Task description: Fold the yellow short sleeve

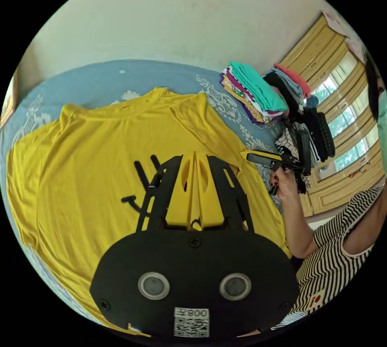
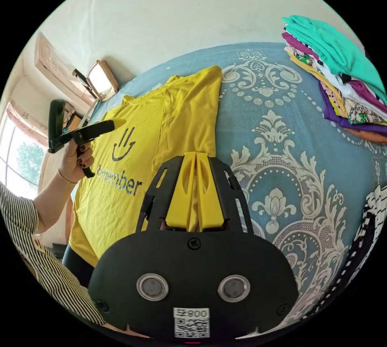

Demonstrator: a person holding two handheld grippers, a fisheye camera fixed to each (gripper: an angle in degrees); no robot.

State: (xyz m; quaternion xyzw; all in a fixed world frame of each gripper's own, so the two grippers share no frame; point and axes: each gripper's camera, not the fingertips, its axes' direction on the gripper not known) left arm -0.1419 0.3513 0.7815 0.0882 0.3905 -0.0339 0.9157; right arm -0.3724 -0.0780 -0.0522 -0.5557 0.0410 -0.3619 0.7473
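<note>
A blue patterned bedspread [image 2: 290, 153] carries the yellow shirt [image 1: 80, 169], spread flat with one sleeve folded in; the print faces up. A stack of folded clothes [image 2: 338, 77] sits well apart from the shirt. The left gripper [image 1: 195, 157] hovers over the shirt, jaws together on nothing. The right gripper [image 2: 196, 159] hangs beside the shirt's edge, jaws likewise closed and empty
</note>
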